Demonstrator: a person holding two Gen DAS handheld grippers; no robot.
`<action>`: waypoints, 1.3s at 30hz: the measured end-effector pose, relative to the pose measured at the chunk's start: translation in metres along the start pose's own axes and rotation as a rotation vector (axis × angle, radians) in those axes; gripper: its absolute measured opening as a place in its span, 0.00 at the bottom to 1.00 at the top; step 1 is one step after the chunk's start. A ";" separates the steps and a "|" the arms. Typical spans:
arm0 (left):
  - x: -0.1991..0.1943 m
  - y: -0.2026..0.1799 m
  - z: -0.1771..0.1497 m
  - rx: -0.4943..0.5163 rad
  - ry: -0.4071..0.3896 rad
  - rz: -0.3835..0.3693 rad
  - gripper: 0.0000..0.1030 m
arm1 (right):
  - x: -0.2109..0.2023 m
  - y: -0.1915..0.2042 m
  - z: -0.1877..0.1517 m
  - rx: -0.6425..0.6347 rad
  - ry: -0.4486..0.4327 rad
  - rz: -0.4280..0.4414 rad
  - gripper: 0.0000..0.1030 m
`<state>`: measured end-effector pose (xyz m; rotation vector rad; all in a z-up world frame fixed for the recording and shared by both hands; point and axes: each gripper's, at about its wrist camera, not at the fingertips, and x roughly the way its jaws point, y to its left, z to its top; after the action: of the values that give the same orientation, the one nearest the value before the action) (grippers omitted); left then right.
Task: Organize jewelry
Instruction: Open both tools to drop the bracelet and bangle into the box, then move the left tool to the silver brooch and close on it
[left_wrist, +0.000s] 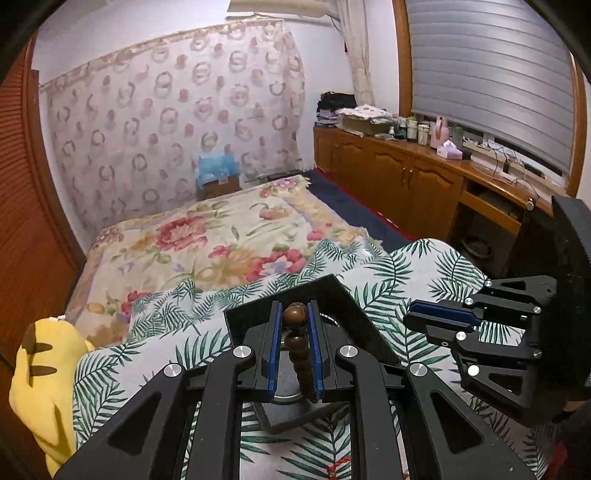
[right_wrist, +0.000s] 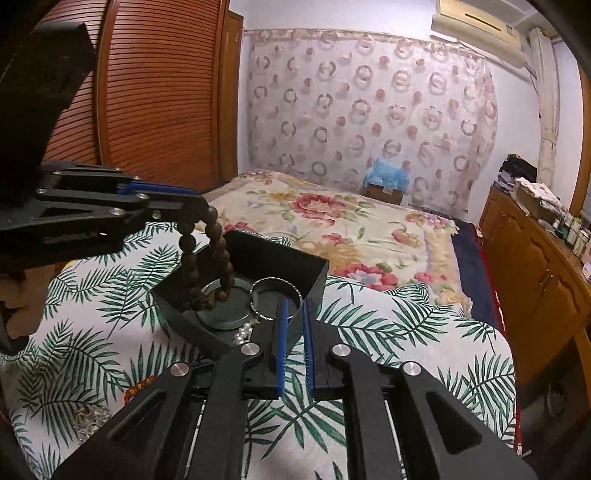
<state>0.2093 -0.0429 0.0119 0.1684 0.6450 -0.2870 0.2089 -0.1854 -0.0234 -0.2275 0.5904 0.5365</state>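
Note:
My left gripper (left_wrist: 294, 314) is shut on a brown wooden bead bracelet (left_wrist: 294, 314) and holds it above a black open box (left_wrist: 332, 291). In the right wrist view the left gripper (right_wrist: 192, 210) comes in from the left and the bead bracelet (right_wrist: 218, 251) hangs from it into the black box (right_wrist: 280, 258), its lower end on a round glass disc (right_wrist: 221, 314). A silver bangle (right_wrist: 275, 286) and a white pearl string (right_wrist: 242, 334) lie in the box. My right gripper (right_wrist: 294, 306) is narrowly open at the box's near rim, by the bangle. It also shows in the left wrist view (left_wrist: 428, 323).
The box sits on a palm-leaf cloth (right_wrist: 369, 332) on the bed. More jewelry lies on it: an orange bead piece (right_wrist: 142, 386) and a sparkly piece (right_wrist: 88, 421). A yellow plush (left_wrist: 44, 373) lies left. A floral blanket (left_wrist: 207, 240) lies beyond. A wooden cabinet (left_wrist: 406, 173) stands right.

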 end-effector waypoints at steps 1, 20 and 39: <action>-0.001 0.000 0.000 0.001 -0.001 0.002 0.13 | -0.001 0.001 -0.001 0.002 0.001 0.002 0.10; -0.050 0.002 -0.071 -0.041 -0.014 -0.021 0.62 | -0.040 0.030 -0.053 0.018 0.069 0.096 0.10; -0.068 0.003 -0.147 -0.130 0.106 -0.069 0.75 | -0.059 0.048 -0.099 0.040 0.152 0.134 0.14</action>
<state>0.0752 0.0097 -0.0624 0.0367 0.7729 -0.3030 0.0951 -0.2040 -0.0720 -0.1928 0.7671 0.6402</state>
